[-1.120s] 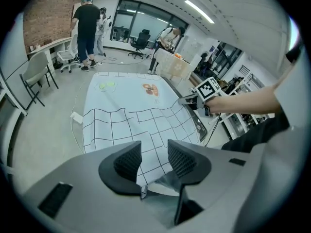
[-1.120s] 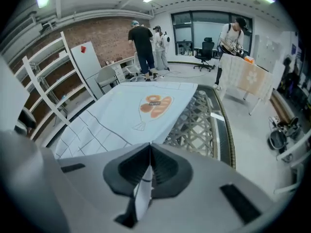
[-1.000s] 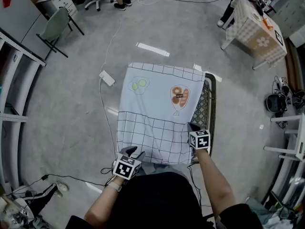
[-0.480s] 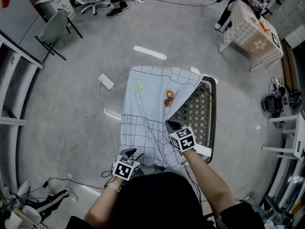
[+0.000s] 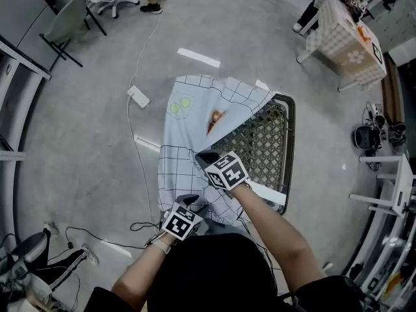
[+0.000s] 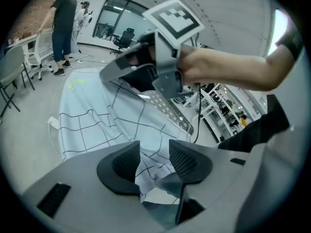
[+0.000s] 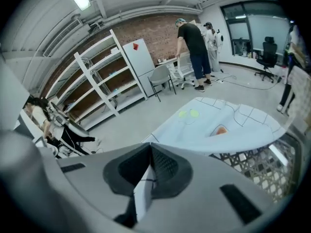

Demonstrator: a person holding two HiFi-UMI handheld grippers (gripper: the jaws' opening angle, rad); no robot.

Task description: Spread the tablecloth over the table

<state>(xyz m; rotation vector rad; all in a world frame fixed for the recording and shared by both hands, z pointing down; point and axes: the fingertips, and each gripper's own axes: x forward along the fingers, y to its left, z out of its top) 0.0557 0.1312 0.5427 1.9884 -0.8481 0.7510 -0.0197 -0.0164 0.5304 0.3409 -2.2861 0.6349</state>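
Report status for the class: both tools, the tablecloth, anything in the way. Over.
Right tool shut on tablecloth edge, raised over the middle. Left tool gripping bunched near hem. Mesh table half uncovered; nothing blocking.

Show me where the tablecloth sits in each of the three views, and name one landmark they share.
Head view: tablecloth mid-frame, left of the bare mesh table top.
Left gripper view: left and middle, bunched between the fingers; mesh just beyond it.
Right gripper view: right of middle, above the mesh; an edge sits between the shut fingers.
Shared landmark: the mesh table top.
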